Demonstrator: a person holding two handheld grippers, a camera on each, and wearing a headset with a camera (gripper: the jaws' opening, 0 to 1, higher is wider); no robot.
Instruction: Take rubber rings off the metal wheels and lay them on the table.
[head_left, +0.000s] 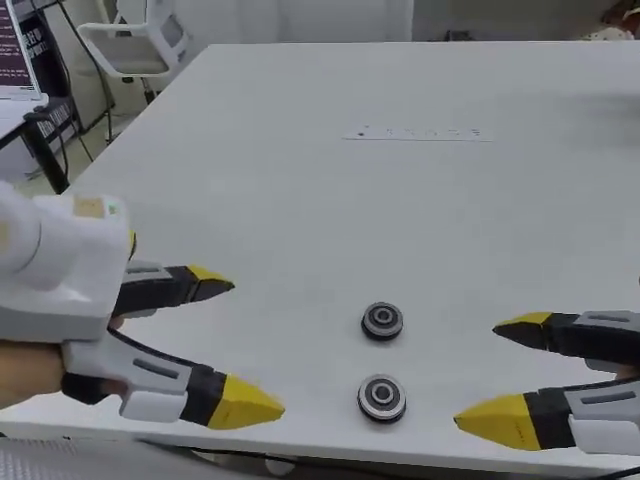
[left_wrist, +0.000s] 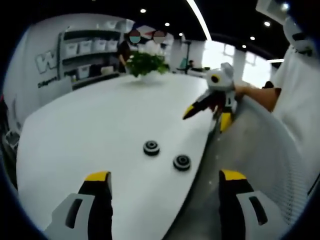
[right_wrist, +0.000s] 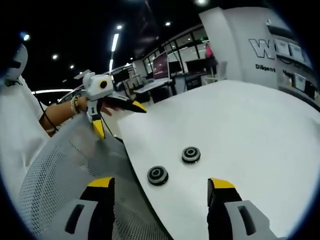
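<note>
Landmark: the near wheel (head_left: 381, 396), a small metal wheel lying flat on the white table (head_left: 330, 210), close to the table's front edge.
Far wheel: the far wheel (head_left: 382, 320) lies flat just beyond the near wheel, farther from the front edge, apart from it and in line with it.
Rubber rings: the rubber rings (head_left: 362, 398) show as a dark band around the bright hub of each wheel. Both are on their wheels.
Left gripper: the left gripper (head_left: 255, 347) hovers to the left of the near wheel, well apart from it, its yellow-tipped jaws spread wide with nothing between them. In its own view (left_wrist: 165, 176) both wheels lie ahead of the jaws, untouched.
Right gripper: the right gripper (head_left: 478, 374) hovers to the right of the near wheel, nearer to it than the left one, jaws likewise wide apart and empty. In its own view (right_wrist: 161, 183) the near wheel (right_wrist: 157, 175) sits just ahead between the jaw tips, and the far wheel (right_wrist: 191, 155) beyond it.
Facing: the two grippers point toward each other with the near wheel between them.
Paper strip: a pale strip (head_left: 418, 133) lies flat on the table far beyond the near wheel.
Office chair: a white chair (head_left: 140, 45) stands past the table's far left corner, well away from the near wheel.
Potted plant: in the left gripper view a green plant (left_wrist: 145, 62) stands on the table, far past the near wheel.
</note>
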